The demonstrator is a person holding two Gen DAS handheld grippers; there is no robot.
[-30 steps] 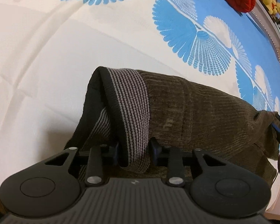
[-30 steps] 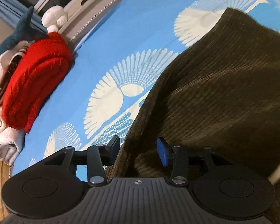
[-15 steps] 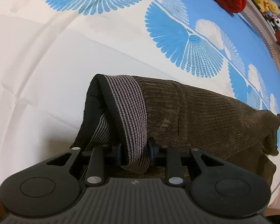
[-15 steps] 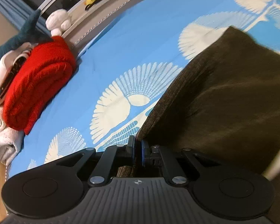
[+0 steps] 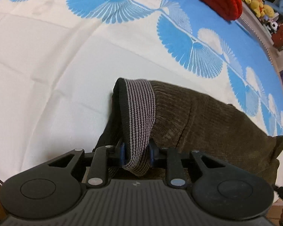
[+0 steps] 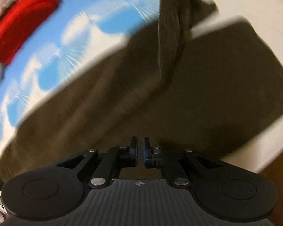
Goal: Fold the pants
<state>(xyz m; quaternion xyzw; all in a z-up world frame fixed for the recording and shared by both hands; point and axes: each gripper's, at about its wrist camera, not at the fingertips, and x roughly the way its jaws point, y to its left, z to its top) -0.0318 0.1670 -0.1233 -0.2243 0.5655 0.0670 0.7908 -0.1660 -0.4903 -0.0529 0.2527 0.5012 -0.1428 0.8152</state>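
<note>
Left wrist view: the left tool (image 5: 136, 151) pinches the striped waistband (image 5: 139, 116) of the brown pants (image 5: 213, 124), its jaws having just closed a little further on it. The pants lie on a bed (image 5: 47, 71) with a white and blue fan-patterned cover.

Right wrist view, blurred: the right tool (image 6: 140, 153) is pressed nearly together above the pants (image 6: 207, 94), with nothing visibly between the pads; a red blanket (image 6: 22, 20) lies at the far edge

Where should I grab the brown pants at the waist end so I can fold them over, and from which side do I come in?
Take the striped waistband, the thick elastic edge standing up in a loop at the end of the pants. Come from above, fingers straddling the band, as the left gripper does. That loop looks firmer than the loose corduroy, so it will probably slip less.
</note>
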